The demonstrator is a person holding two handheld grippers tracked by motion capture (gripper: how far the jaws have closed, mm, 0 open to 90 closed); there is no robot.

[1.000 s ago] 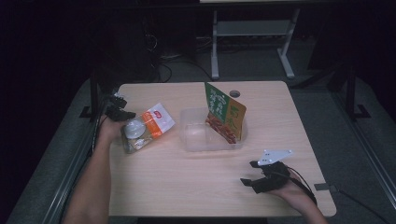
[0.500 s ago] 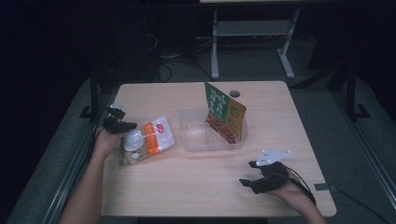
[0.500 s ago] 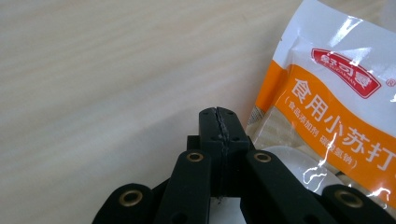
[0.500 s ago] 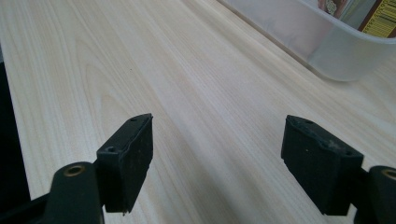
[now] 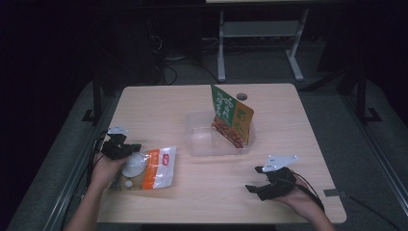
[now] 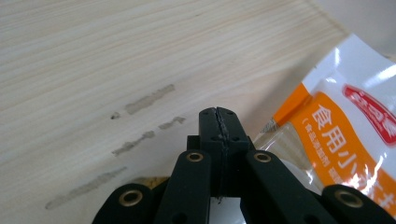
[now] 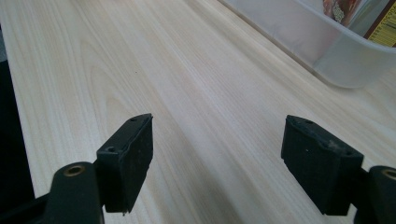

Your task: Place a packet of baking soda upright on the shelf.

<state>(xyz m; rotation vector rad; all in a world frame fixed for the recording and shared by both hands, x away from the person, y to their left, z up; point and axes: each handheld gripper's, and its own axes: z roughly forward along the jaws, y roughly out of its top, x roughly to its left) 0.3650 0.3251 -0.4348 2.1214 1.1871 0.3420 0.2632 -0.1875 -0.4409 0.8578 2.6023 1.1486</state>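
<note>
The orange-and-white pouch [image 5: 153, 168] lies flat near the table's [image 5: 288, 120] left edge, toward the front corner on your side, with its clear end and pale contents pointing to that edge. In the left gripper view its printed orange panel [image 6: 341, 140] sits just to the right of the jaws. Your left gripper [image 5: 126, 150] rests at the pouch's left end, and its jaws are pressed fully together; whether they pinch the pouch's film there, you cannot tell from these views.

Toward the middle of the table stands a clear plastic tub [image 5: 204, 142], and a green and orange packet [image 5: 232, 118] leans upright inside its right half. The tub is well apart from the pouch.

Your right gripper [image 5: 254, 185] lies near the front right corner, well apart from the tub, its jaws spread wide over bare wood with nothing between them. In the right gripper view the tub's corner [image 7: 345, 60] shows ahead at upper right.
</note>
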